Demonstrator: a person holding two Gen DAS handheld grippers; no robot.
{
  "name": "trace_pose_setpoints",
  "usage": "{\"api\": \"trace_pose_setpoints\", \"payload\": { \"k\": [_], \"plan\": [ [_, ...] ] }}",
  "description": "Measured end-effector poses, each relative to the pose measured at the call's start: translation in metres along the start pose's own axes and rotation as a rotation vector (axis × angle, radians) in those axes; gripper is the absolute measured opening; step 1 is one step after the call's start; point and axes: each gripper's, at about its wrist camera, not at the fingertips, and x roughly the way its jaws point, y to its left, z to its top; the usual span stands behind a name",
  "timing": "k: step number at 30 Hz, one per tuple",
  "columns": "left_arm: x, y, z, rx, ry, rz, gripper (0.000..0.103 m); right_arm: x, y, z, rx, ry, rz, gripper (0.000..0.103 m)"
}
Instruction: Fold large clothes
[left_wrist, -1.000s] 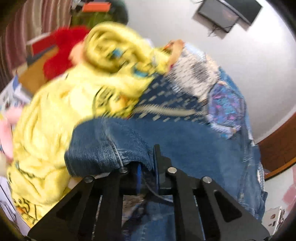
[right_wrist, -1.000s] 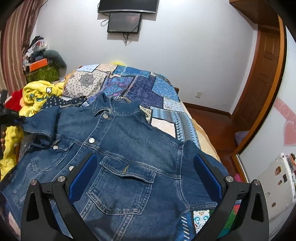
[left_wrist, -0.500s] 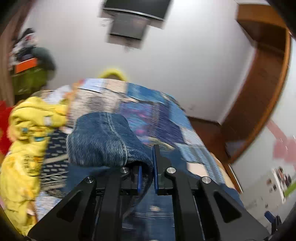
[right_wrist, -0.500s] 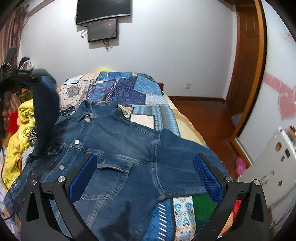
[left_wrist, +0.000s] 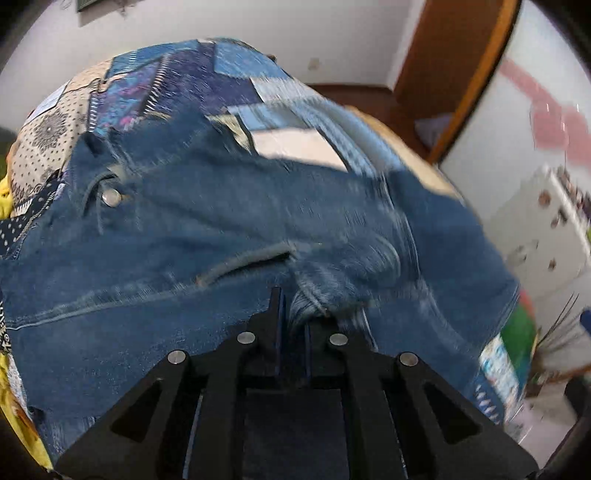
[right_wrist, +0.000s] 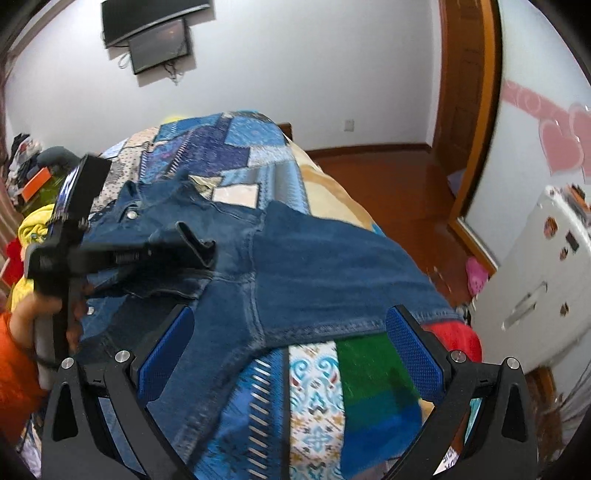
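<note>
A blue denim jacket (left_wrist: 207, 229) lies front up on the patchwork quilt (left_wrist: 192, 74). My left gripper (left_wrist: 293, 317) is shut on the jacket's left sleeve cuff (left_wrist: 314, 299) and holds it over the jacket's chest. In the right wrist view the left gripper (right_wrist: 192, 247) shows above the jacket (right_wrist: 325, 266), with the sleeve folded across under it. My right gripper (right_wrist: 291, 354) is wide open and empty, hovering over the near edge of the right sleeve (right_wrist: 332, 288).
The quilt (right_wrist: 317, 398) covers a bed. Yellow and red clothes (right_wrist: 29, 229) are piled at the bed's left side. A wooden door frame (right_wrist: 469, 110) and a white cabinet (right_wrist: 543, 269) stand to the right. A monitor (right_wrist: 159, 44) hangs on the wall.
My left gripper lifted the sleeve up from the left side and carried it right across the jacket's front. My right gripper shifted right toward the other sleeve, staying open.
</note>
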Motion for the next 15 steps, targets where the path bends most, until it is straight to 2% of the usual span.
{"api": "trace_pose_setpoints", "payload": {
  "k": [1, 4, 5, 6, 7, 8, 9, 11, 15],
  "plan": [
    [0.001, -0.004, -0.002, 0.011, 0.016, 0.000, 0.015, 0.003, -0.004, -0.001, 0.011, 0.010, -0.001, 0.103],
    [0.002, -0.012, -0.005, 0.086, 0.062, 0.023, 0.018, 0.012, -0.015, -0.006, 0.064, 0.057, 0.004, 0.103],
    [0.001, -0.010, -0.005, 0.110, 0.069, 0.024, 0.023, 0.015, -0.019, -0.008, 0.088, 0.073, 0.015, 0.103],
    [-0.003, -0.010, -0.006, 0.115, 0.070, -0.001, 0.041, 0.018, -0.023, -0.010, 0.115, 0.087, 0.027, 0.103],
    [-0.007, -0.011, -0.010, 0.109, 0.070, -0.036, 0.066, 0.020, -0.027, -0.012, 0.137, 0.096, 0.037, 0.103],
    [-0.012, -0.011, -0.014, 0.093, 0.064, -0.076, 0.073, 0.021, -0.030, -0.014, 0.159, 0.105, 0.047, 0.103],
    [-0.017, -0.012, -0.017, 0.083, 0.053, -0.096, 0.076, 0.023, -0.034, -0.016, 0.181, 0.115, 0.060, 0.103],
    [-0.024, -0.012, -0.021, 0.081, 0.046, -0.120, 0.076, 0.025, -0.040, -0.018, 0.209, 0.130, 0.071, 0.103],
    [-0.045, -0.005, -0.028, 0.072, 0.017, -0.091, 0.076, 0.025, -0.054, -0.017, 0.248, 0.137, 0.077, 0.103]
  ]
}}
